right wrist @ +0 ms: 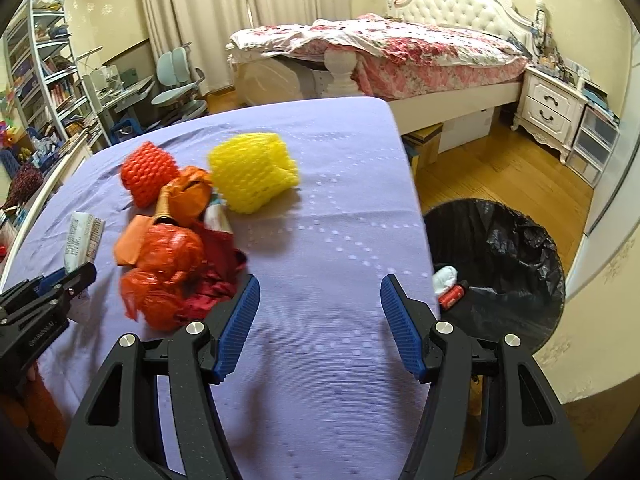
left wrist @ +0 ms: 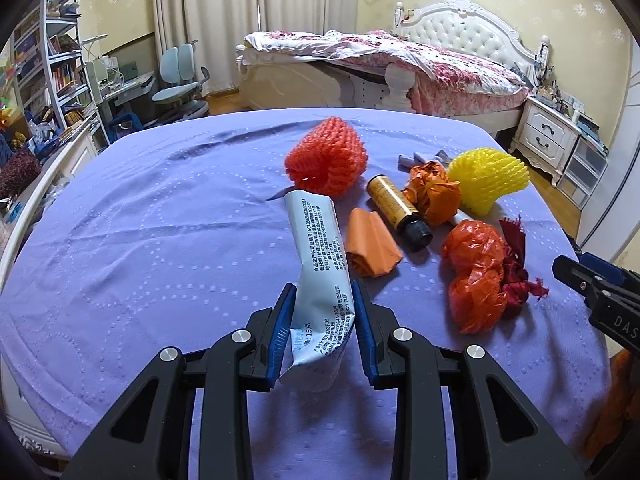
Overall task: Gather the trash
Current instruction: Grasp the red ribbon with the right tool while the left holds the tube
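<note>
One bin (right wrist: 500, 264) only in rt view; left gripper (left wrist: 322, 312) fingers clamp wrapper (left wrist: 318, 264), right gripper (right wrist: 320, 320) fingers apart.

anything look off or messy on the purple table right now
Nothing is spilled or broken. The odd bits are just the trash: a small brown bottle lies on its side among crumpled orange paper and plastic, and the left gripper has pinched a creased white packet.

Soft daylight (fisheye-warped edges), mild blur
</note>
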Tool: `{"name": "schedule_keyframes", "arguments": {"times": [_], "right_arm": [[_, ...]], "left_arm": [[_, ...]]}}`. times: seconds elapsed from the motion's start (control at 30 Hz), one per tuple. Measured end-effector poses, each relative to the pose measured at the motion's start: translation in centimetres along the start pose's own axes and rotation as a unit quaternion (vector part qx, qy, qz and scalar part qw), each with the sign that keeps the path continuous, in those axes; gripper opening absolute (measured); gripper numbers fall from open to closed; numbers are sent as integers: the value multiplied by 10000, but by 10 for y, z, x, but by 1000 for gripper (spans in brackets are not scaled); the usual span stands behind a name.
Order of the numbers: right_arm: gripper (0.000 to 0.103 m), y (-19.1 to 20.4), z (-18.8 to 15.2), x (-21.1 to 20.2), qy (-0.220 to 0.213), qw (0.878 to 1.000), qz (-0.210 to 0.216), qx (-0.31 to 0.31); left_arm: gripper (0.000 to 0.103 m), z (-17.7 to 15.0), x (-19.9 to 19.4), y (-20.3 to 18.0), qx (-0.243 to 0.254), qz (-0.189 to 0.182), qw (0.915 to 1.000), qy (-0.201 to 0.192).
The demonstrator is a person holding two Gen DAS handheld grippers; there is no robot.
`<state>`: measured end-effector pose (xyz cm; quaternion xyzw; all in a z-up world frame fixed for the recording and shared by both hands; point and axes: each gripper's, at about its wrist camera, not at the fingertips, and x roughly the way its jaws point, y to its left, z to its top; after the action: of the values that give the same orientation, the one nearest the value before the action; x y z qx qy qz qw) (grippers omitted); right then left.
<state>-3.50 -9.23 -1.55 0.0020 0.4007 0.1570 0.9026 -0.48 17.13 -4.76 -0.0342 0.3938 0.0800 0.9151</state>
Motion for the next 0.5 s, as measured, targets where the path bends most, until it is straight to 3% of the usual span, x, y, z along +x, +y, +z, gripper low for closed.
{"name": "schedule_keyframes", "arguments": {"times": [0.33, 0.5], "right_arm": [[61, 35, 4, 10, 215, 9990, 309, -245], [54, 48, -1, 22, 450, 9977, 339, -371]], "left_arm": [[31, -3, 0, 28, -111, 267, 9996, -70], [31, -7, 2, 36, -199, 270, 9994, -19]]}}
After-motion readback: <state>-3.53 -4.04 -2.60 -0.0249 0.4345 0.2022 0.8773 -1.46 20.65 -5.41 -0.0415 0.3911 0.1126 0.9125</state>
